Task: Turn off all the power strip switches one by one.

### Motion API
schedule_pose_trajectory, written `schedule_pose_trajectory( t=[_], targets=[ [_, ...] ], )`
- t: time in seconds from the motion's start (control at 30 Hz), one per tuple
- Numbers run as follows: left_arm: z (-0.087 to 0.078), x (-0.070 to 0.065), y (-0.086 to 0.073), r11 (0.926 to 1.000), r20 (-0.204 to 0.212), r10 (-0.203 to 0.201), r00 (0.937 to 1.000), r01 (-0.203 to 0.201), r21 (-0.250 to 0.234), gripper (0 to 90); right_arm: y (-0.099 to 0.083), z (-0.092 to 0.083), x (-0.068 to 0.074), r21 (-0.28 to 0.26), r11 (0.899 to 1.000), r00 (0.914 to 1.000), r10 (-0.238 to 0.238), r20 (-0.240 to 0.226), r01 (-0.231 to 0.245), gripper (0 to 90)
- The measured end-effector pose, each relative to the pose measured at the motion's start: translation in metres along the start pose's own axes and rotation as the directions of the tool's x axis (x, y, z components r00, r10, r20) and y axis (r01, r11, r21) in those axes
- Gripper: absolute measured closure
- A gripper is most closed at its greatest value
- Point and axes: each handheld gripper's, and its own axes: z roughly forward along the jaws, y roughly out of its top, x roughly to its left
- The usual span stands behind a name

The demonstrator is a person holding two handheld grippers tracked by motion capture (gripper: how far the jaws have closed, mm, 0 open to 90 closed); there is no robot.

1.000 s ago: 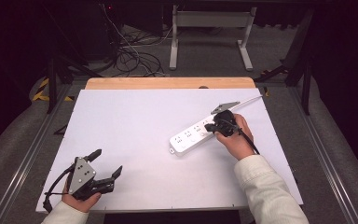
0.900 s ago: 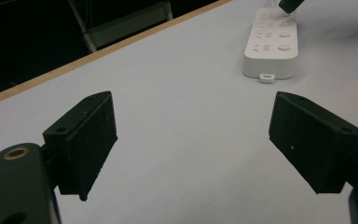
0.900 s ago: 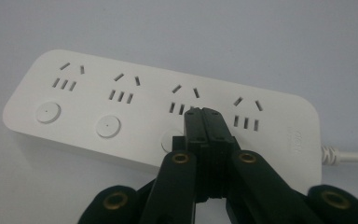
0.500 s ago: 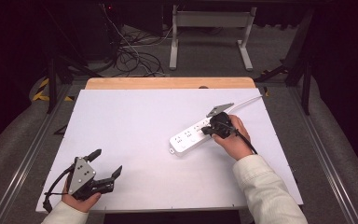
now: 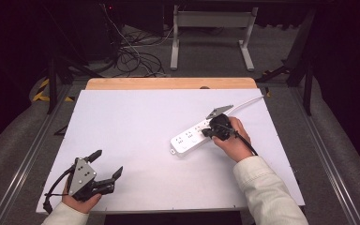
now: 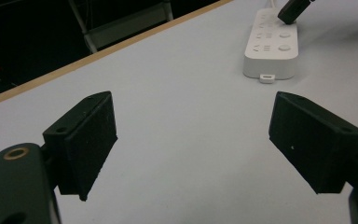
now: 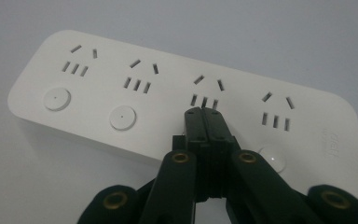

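Right gripper (image 7: 204,112) pressed together, empty, tips now down over the third switch button of the white power strip (image 5: 193,137), shifted slightly along it from a second ago. Probably toggling that button. Strip lying right of centre on the white table (image 5: 136,122). Left gripper (image 5: 104,170) spread apart, parked near the front-left corner, unmoved.

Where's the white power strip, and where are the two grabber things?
power strip (image 7: 98,93), right gripper view, its top face.
right gripper (image 7: 205,112), right gripper view, closed jaw tips.
left gripper (image 5: 107,165), high view, between its open jaws.
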Motion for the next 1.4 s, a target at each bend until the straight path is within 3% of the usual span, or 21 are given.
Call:
schedule_pose_trajectory(
  t=[0.53, 0.8, 1.03, 1.17, 1.4],
  targets=[
    [0.001, 0.000, 0.000, 1.0000, 0.000, 0.003, 1.0000, -0.003, 0.000, 15.8, 0.000, 0.000, 0.007, 0.003, 1.000, 0.9992, 0.005, 0.040, -0.005, 90.0],
    [0.001, -0.001, 0.000, 1.0000, 0.000, -0.003, 1.0000, 0.003, 0.000, 15.8, 0.004, 0.004, 0.018, 0.031, 0.999, 0.9934, -0.038, 0.108, 0.035, 90.0],
    [0.001, 0.000, 0.000, 0.9999, 0.001, -0.011, 0.9999, 0.011, -0.001, 15.7, 0.006, -0.004, 0.013, -0.007, 1.000, 0.9968, -0.011, 0.079, 0.012, 90.0],
    [0.001, 0.001, 0.000, 0.9999, -0.001, -0.012, 0.9999, 0.012, -0.001, 15.7, 0.012, -0.022, 0.012, -0.120, 0.993, 0.9987, 0.020, 0.046, -0.015, 90.0],
    [0.000, 0.000, 0.000, 1.0000, -0.003, -0.006, 1.0000, 0.006, 0.000, 15.7, 0.011, -0.024, 0.010, -0.091, 0.996, 0.9986, 0.010, 0.052, -0.005, 90.0]
  ],
)
